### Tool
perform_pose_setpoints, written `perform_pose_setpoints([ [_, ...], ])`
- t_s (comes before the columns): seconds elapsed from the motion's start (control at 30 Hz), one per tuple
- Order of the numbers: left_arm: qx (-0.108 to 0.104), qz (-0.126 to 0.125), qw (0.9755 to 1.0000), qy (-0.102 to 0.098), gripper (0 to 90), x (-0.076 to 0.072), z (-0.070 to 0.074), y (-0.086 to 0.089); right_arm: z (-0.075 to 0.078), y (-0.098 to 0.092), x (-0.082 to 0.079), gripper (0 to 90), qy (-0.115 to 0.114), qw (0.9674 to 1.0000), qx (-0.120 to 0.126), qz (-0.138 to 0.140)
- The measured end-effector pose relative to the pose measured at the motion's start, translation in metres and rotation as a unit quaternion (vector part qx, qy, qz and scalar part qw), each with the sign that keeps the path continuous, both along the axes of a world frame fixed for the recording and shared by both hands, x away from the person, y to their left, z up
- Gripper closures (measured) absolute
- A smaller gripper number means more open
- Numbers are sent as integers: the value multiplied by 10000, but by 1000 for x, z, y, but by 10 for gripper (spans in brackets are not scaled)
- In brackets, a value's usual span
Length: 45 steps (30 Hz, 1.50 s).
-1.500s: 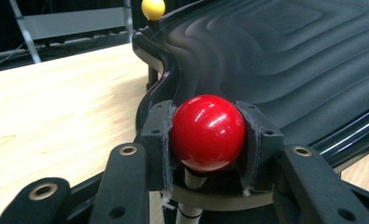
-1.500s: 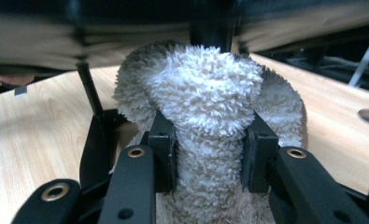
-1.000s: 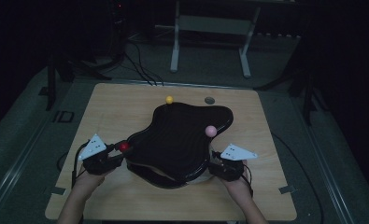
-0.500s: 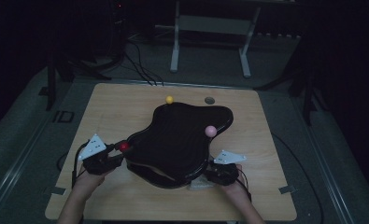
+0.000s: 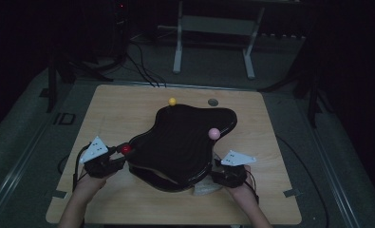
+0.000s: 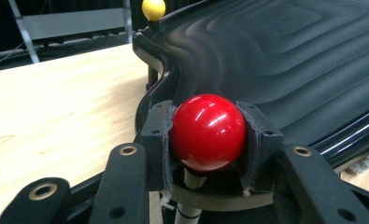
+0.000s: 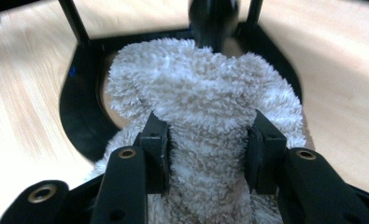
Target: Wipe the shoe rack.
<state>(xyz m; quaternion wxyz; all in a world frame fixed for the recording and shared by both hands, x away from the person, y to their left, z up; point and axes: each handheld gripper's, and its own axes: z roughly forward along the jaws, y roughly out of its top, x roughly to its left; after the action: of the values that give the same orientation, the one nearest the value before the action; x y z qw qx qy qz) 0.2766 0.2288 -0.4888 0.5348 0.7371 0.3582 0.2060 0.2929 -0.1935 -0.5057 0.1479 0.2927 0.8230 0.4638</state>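
A black wavy board (image 5: 185, 142) on thin legs stands in the middle of the wooden table (image 5: 128, 109). It carries a red ball (image 5: 126, 149), a yellow ball (image 5: 172, 101) and a pink ball (image 5: 214, 133) on its rim. My left gripper (image 5: 122, 154) is shut on the red ball (image 6: 208, 132), with a pad on each side. My right gripper (image 5: 214, 179) is at the board's near right edge. Its jaws have just been opening, but their pads still press on a white fluffy cloth (image 7: 205, 93) bunched between them. The cloth (image 5: 204, 189) lies partly under the board.
The board's black base frame (image 7: 79, 107) sits on the table behind the cloth. A small grey round insert (image 5: 213, 102) lies near the table's far edge. Cables and a metal stand (image 5: 213, 28) are on the dark floor beyond.
The right hand has shifted slightly at the board's near right edge with the cloth. The left gripper and the red ball have kept still.
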Motion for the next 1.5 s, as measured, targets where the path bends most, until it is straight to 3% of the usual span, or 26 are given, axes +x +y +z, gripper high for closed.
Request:
perform_pose_setpoints([
  [0.03, 18, -20, 10000, 7, 594, 0, 0, 0, 17, -2, -3, 571, -233, 9996, 153, -53],
  [0.2, 36, -26, 10000, -1, 594, 0, 1, 0, 41, -4, -7, 566, -571, 9976, 386, -86],
  [0.23, 33, -13, 10000, -5, 594, 0, 1, -1, 49, -6, -9, 558, -709, 9957, 598, -82],
  [0.3, 0, -22, 10000, -1, 594, 0, 0, 0, 57, -7, -11, 555, -859, 9938, 695, -107],
  [0.37, 20, -29, 10000, 8, 594, 0, 0, 0, 61, -7, -11, 579, -884, 9930, 782, -91],
  [0.43, -13, -19, 10000, 17, 594, 0, 0, 0, 58, -4, -9, 609, -864, 9941, 650, -75],
  [0.7, -10, -20, 10000, 6, 594, 0, 0, 0, 56, -3, -6, 628, -814, 9951, 554, -37],
  [0.77, -12, -7, 10000, 19, 594, 0, 0, 0, 48, -2, -6, 632, -781, 9951, 598, -94],
  [0.93, -24, 11, 10000, 12, 594, 0, 0, -1, 13, 6, 2, 614, -369, 9989, 275, -94],
  [1.0, -38, 6, 10000, 4, 594, 0, -1, -1, 5, 6, 5, 612, -221, 9993, 275, -80],
  [1.2, -79, -6, 10000, 7, 593, 0, -1, 0, -8, 6, 7, 615, -122, 9997, 195, -29],
  [1.3, -47, 29, 10000, 3, 593, 0, -1, -1, -25, 7, 9, 612, 40, 9999, -104, 13],
  [1.33, -50, 39, 10000, -9, 593, -1, -1, -1, -29, 7, 10, 612, 107, 9999, -102, 10],
  [1.4, -31, 15, 10000, -4, 593, 0, -1, -1, -30, 6, 10, 607, 258, 9997, -10, -37],
  [1.5, -41, -3, 10000, -12, 593, 0, -1, -1, -23, 7, 11, 588, 295, 9995, -124, 10],
])
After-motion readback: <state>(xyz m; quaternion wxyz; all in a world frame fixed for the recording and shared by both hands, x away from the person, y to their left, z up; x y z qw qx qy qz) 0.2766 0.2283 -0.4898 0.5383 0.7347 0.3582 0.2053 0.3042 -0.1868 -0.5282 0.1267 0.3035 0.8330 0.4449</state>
